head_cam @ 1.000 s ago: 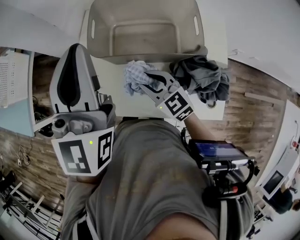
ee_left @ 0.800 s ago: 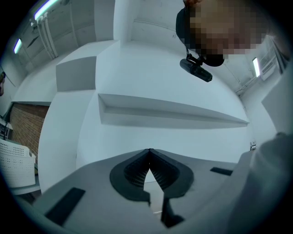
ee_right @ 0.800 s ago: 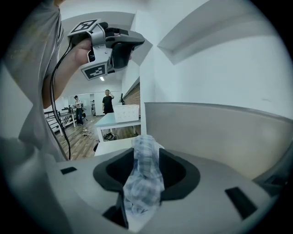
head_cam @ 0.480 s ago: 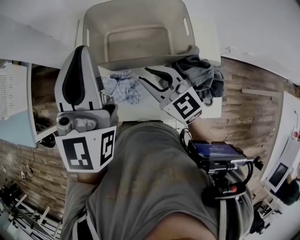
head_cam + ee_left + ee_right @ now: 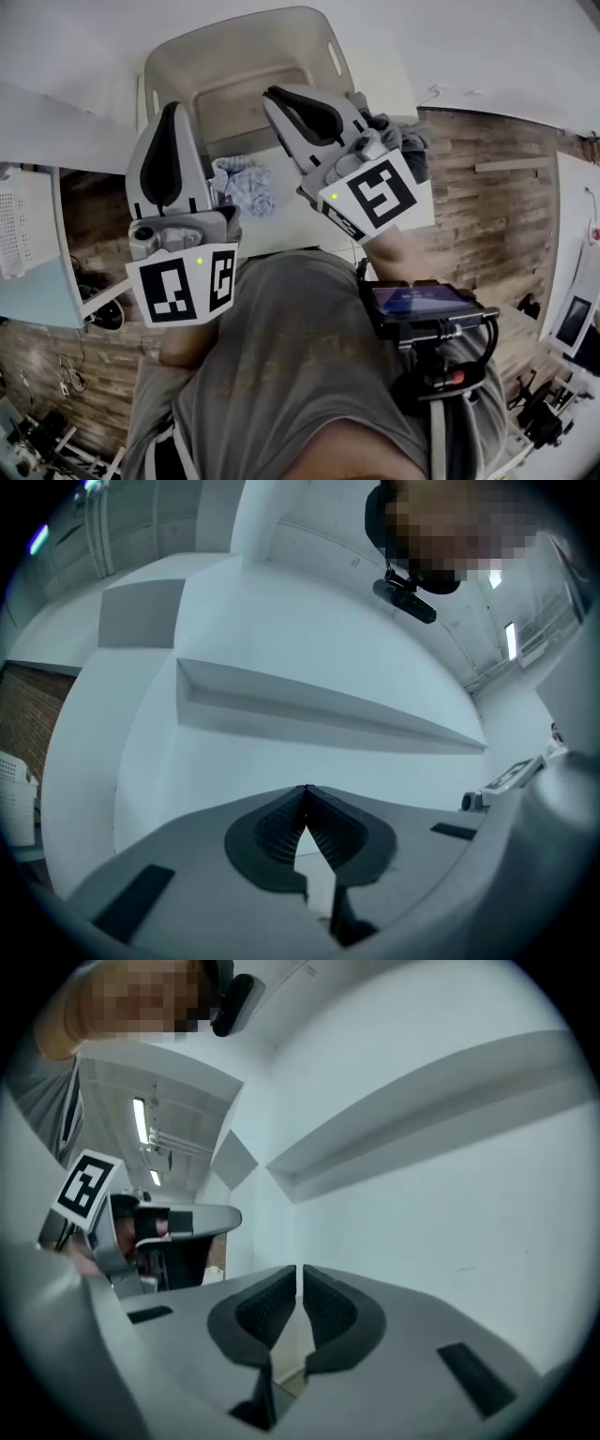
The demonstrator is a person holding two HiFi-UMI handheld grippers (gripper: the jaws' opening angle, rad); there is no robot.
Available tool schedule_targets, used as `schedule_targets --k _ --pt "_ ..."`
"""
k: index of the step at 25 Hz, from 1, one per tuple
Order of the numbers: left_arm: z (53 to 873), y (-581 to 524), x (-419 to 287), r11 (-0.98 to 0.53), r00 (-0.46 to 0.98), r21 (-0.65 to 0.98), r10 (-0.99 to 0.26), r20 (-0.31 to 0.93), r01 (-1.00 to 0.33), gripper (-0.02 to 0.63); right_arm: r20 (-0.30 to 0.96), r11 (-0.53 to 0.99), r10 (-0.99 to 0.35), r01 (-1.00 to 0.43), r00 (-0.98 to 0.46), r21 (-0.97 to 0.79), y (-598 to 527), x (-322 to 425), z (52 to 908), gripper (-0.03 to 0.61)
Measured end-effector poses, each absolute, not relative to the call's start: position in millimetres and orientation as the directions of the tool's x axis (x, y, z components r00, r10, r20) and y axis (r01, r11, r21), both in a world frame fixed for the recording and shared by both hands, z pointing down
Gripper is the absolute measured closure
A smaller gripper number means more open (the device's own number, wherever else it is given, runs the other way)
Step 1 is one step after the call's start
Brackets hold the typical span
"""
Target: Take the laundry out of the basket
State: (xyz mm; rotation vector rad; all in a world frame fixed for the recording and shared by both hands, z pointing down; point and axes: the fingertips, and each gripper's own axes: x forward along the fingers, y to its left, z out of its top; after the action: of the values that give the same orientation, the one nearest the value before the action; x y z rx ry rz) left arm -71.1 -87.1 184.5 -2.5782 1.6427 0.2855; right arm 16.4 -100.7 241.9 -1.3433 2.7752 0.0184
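The basket [image 5: 234, 84] looks empty as far as I see in; the checked cloth [image 5: 242, 183] lies on the white table [image 5: 300, 220] just before it, the dark garment [image 5: 405, 139] beside its corner. My right gripper [image 5: 298, 1269] has just been closing on nothing; my left gripper [image 5: 305, 791] is pinched together, empty too. I judge the unloading done.
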Motion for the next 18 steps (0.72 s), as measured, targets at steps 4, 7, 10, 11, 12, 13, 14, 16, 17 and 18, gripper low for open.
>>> schedule_targets --k 4,7,10,11,12,13,14,16,17,18 --pt "188 -85 -49 -0.467 0.454 0.028 -0.87 -0.19 -0.884 0.606 -0.098 0.584 -0.805 -0.81 -0.585 0.045 -100 24 219 0.559" --pt "187 -83 -42 -0.491 0.479 0.019 -0.857 -0.193 -0.871 0.606 -0.102 0.573 -0.811 -0.817 -0.577 0.061 -99 22 216 0.569" --pt "188 -83 -39 -0.505 0.494 0.014 -0.849 -0.189 -0.863 0.606 -0.097 0.574 -0.81 -0.816 -0.578 0.066 -98 19 217 0.571" --pt "189 -83 -38 -0.509 0.498 0.014 -0.847 -0.187 -0.861 0.606 -0.098 0.575 -0.81 -0.816 -0.578 0.065 -98 19 217 0.571" --pt "189 -83 -37 -0.513 0.502 0.013 -0.845 -0.186 -0.858 0.606 -0.102 0.575 -0.809 -0.816 -0.578 0.063 -97 18 217 0.571" --pt "190 -83 -37 -0.516 0.505 0.012 -0.843 -0.185 -0.857 0.606 -0.105 0.574 -0.809 -0.816 -0.578 0.063 -97 18 216 0.571" --pt "189 -83 -37 -0.518 0.507 0.011 -0.841 -0.186 -0.855 0.606 -0.105 0.574 -0.81 -0.817 -0.577 0.063 -97 18 215 0.571" --pt "189 -84 -37 -0.521 0.51 0.01 -0.839 -0.187 -0.853 0.606 -0.103 0.573 -0.81 -0.817 -0.577 0.067 -96 18 215 0.571" --pt "188 -84 -37 -0.522 0.511 0.01 -0.839 -0.188 -0.853 0.606 -0.103 0.572 -0.811 -0.817 -0.576 0.069 -97 18 214 0.571" --pt "188 -84 -37 -0.523 0.512 0.01 -0.838 -0.188 -0.852 0.606 -0.102 0.571 -0.811 -0.818 -0.576 0.07 -97 18 214 0.571"
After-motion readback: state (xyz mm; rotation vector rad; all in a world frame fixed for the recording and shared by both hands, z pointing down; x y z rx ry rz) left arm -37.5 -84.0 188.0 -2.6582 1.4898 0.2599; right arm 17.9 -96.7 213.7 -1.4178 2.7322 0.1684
